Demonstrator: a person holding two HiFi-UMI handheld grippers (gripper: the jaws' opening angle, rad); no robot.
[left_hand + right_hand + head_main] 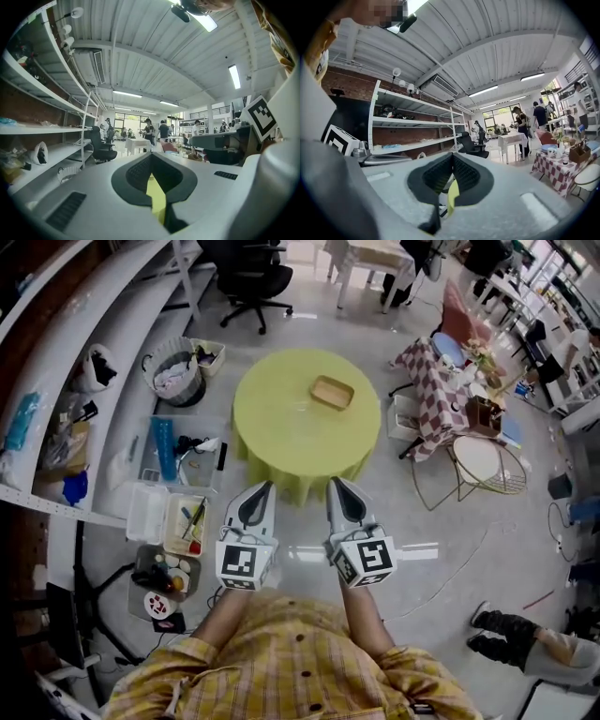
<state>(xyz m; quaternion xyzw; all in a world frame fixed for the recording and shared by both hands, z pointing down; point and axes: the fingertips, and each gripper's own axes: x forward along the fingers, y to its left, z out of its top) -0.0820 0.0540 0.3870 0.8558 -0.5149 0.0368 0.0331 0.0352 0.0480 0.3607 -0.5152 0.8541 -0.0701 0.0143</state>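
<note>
Grippers first: your left gripper (pixel 262 487) and right gripper (pixel 336 484) are held side by side close against your body, level with each other, both aimed at the round table (pixel 281 432) ahead. In each gripper view the jaws stand together at the tips, with only the padded hollow behind them open and nothing between them. Both are well short of the table's near edge, over bare floor. I judge this a neutral carrying posture.

Wooden tray (pixel 332 392): it lies alone on the yellow-green cloth, off centre, toward the far right of the table top and inside the edge. I cannot tell whether it holds anything.

Clearances: the floor directly between you and the near edge is open. To your left, plastic bins (pixel 176 519) and loose tools crowd the floor beside the shelving (pixel 103 362), near the table's left edge. To the right, a checked-cloth stand (pixel 433 381) and a wire chair (pixel 481 465) sit near the right edge. An office chair (pixel 255 277) stands beyond the far edge, well apart.
</note>
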